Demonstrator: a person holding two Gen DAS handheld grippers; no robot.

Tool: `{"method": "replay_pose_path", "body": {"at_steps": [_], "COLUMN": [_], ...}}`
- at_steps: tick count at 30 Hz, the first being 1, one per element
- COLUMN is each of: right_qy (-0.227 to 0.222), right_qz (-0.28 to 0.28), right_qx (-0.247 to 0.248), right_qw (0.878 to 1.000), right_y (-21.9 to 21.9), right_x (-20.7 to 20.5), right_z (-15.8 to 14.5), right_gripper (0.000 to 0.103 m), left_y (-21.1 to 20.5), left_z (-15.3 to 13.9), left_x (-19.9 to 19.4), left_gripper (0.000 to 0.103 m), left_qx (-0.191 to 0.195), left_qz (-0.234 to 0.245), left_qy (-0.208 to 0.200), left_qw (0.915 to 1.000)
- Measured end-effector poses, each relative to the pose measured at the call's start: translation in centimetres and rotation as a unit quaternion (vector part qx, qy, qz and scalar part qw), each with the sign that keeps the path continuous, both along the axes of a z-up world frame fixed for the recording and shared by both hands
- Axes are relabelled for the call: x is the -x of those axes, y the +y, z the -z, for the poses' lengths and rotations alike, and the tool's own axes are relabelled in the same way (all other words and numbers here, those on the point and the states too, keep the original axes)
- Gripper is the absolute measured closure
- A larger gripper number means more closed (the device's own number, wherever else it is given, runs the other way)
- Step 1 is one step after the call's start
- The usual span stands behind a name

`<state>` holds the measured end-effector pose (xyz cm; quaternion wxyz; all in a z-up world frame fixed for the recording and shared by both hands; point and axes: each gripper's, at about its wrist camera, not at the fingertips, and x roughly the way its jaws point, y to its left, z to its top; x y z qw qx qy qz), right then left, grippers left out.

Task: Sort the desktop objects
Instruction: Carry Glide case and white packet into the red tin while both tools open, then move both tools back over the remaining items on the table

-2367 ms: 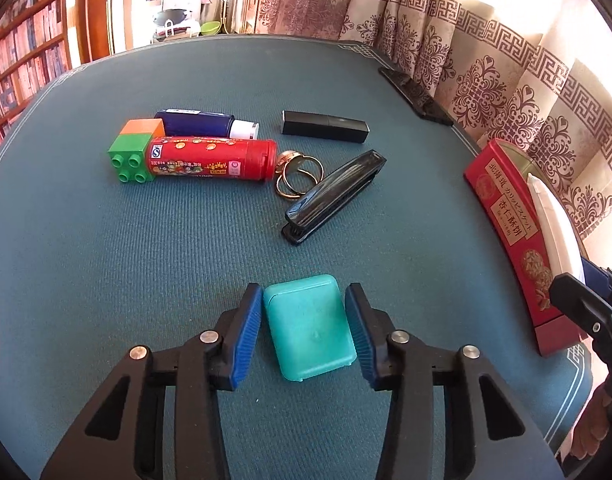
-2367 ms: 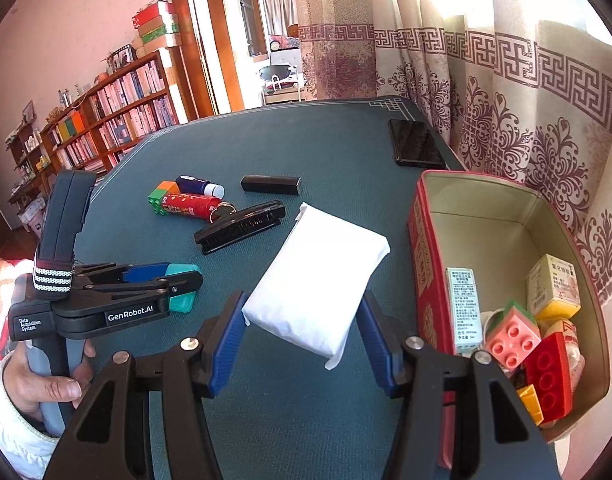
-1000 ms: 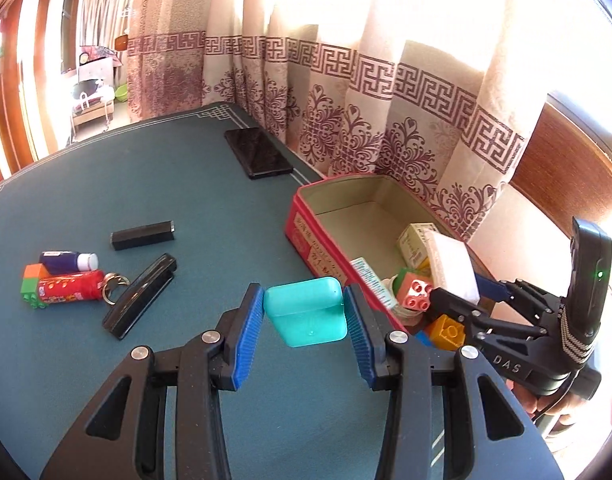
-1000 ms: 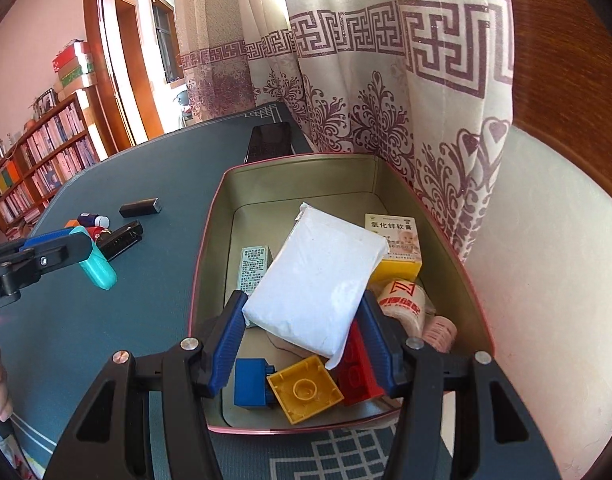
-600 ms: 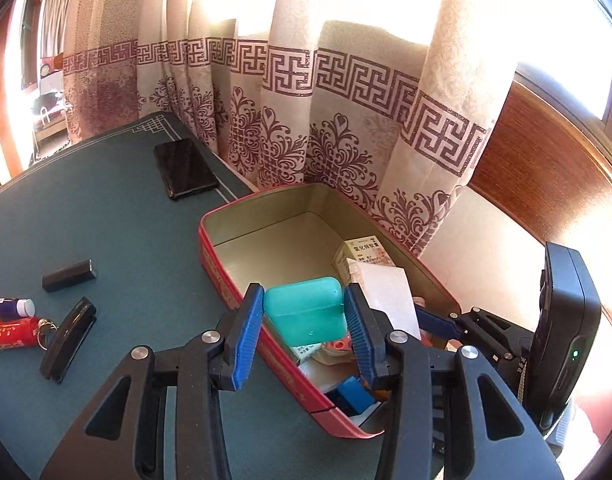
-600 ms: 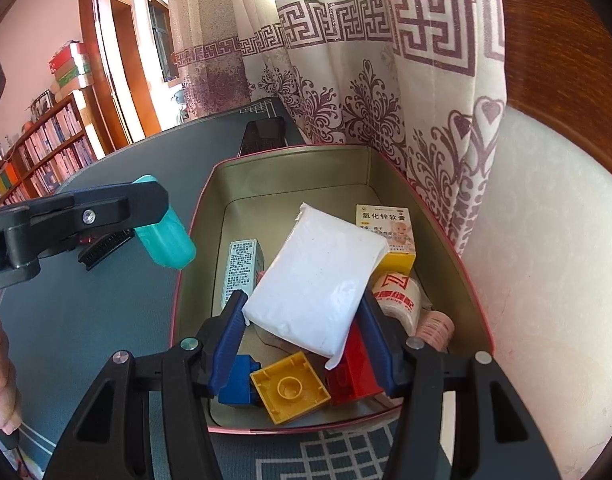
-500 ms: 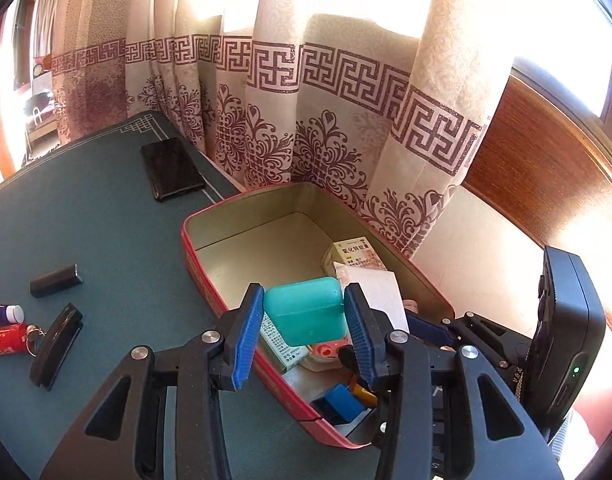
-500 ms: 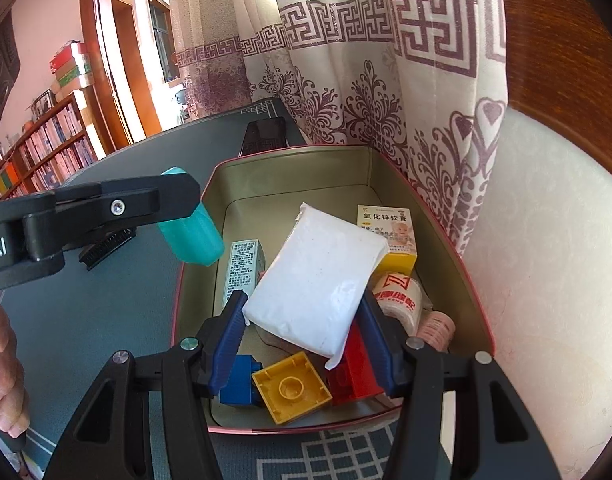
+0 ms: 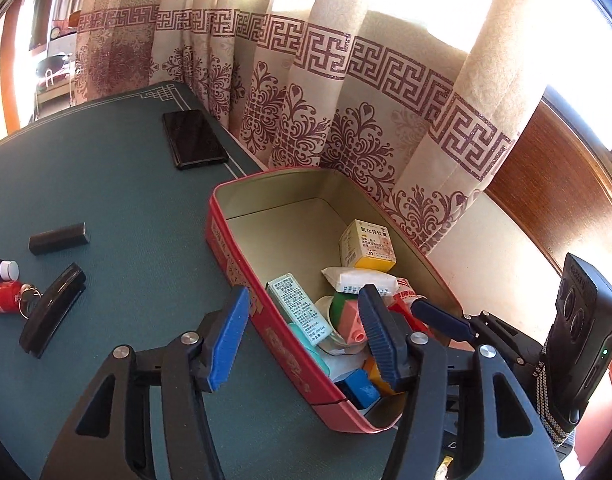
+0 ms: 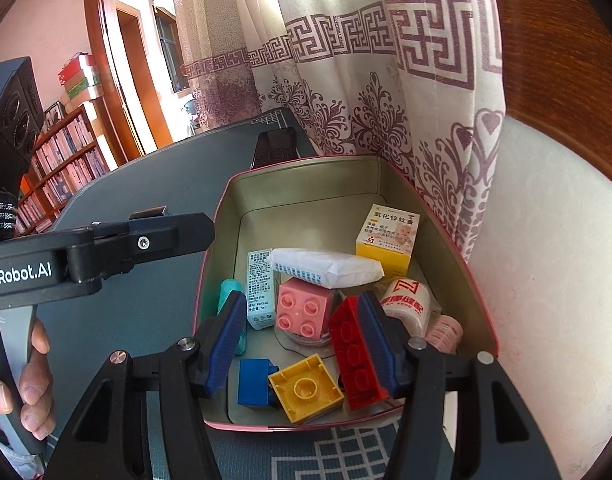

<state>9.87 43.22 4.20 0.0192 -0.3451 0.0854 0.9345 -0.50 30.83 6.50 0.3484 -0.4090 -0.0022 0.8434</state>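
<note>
Both tools hang over the near end of the red rectangular metal tin (image 10: 446, 220); the left tool (image 9: 302, 338) gapes wide with nothing between its blue pads, and the right tool (image 10: 302, 342) is likewise spread and empty; inside the tin the white soft tissue packet (image 10: 326, 266) lies across the pink studded toy brick (image 10: 302, 308), and the teal plastic case (image 10: 226, 294) stands against the tin's left wall; the black stapler (image 9: 52, 314), the black bar-shaped case (image 9: 58, 239) and the flat black phone (image 9: 194, 144) lie on the green felt table (image 9: 126, 216), left of the tin.
</note>
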Motion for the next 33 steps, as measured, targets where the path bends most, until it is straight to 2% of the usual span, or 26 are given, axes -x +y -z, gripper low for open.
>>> {"method": "replay_pose_path", "body": {"at_steps": [6, 10, 21, 26, 33], "right_qy": [-0.003, 0.003, 0.007, 0.012, 0.008], "right_qz": [-0.002, 0.0, -0.014, -0.033, -0.07], "right_qx": [-0.001, -0.002, -0.009, -0.032, -0.042], "right_qw": [1.0, 1.0, 1.0, 0.999, 0.997], "right_y": [-0.4, -0.7, -2.9, -5.1, -8.2], "right_x": [0.2, 0.1, 0.0, 0.1, 0.9], "right_z": [0.1, 0.0, -0.4, -0.8, -0.9], "right_gripper": [0.041, 0.031, 0.024, 0.023, 0.022], "left_y": [-2.2, -3.5, -8.6, -12.4, -18.3], "left_z": [0.9, 1.6, 3.4, 4.2, 5.1], "left_x": [0.7, 1.2, 2.2, 3.2, 4.5], "left_gripper": [0.043, 0.041, 0.038, 0.038, 0.038], "left_qx": [0.009, 0.02, 0.027, 0.024, 0.015], "left_qz": [-0.035, -0.054, -0.105, -0.149, -0.214], "left_qy": [-0.002, -0.008, -0.022, -0.037, -0.058], "left_qw": [0.9993, 0.9983, 0.9939, 0.9878, 0.975]}}
